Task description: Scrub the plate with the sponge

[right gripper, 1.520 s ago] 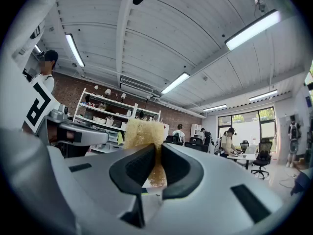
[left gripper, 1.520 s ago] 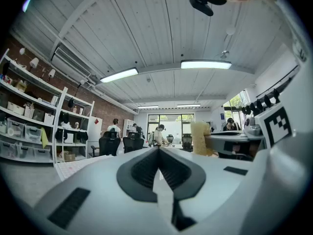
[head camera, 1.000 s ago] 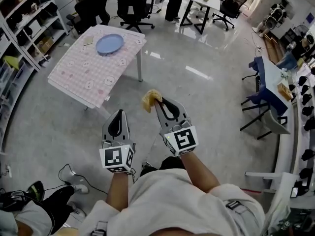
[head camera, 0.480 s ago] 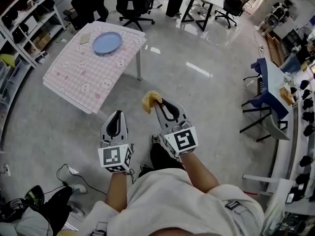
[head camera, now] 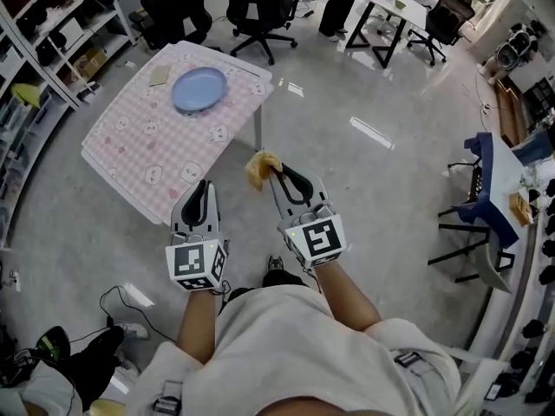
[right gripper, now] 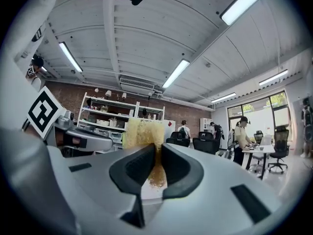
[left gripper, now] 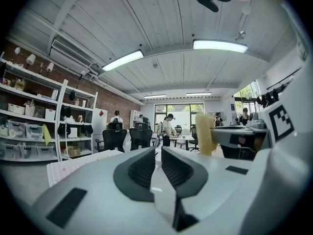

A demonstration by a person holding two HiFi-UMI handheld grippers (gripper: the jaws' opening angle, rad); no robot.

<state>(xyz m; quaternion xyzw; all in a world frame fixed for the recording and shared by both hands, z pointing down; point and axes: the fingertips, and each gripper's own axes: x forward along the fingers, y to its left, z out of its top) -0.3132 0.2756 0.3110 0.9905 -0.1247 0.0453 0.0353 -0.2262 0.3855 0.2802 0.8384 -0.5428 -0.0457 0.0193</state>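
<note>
Head view: right gripper (head camera: 272, 173) clamps the yellow sponge (head camera: 260, 166); left gripper (head camera: 202, 191), jaws together, holds nothing. Blue plate (head camera: 199, 89) lies near the far edge of the checked table (head camera: 139, 146), well apart from both.

The person held both grippers out in front of the waist, the left forearm (head camera: 198, 319) and right forearm (head camera: 351, 293) bare, jaws pointing forward. The left gripper (head camera: 205, 185) had its jaws drawn together, only a sliver between them, with nothing in it. The right gripper (head camera: 272, 170), tilted slightly toward the left one, was clamped on a yellow sponge (head camera: 258, 168) that stuck out past its tips.
</note>
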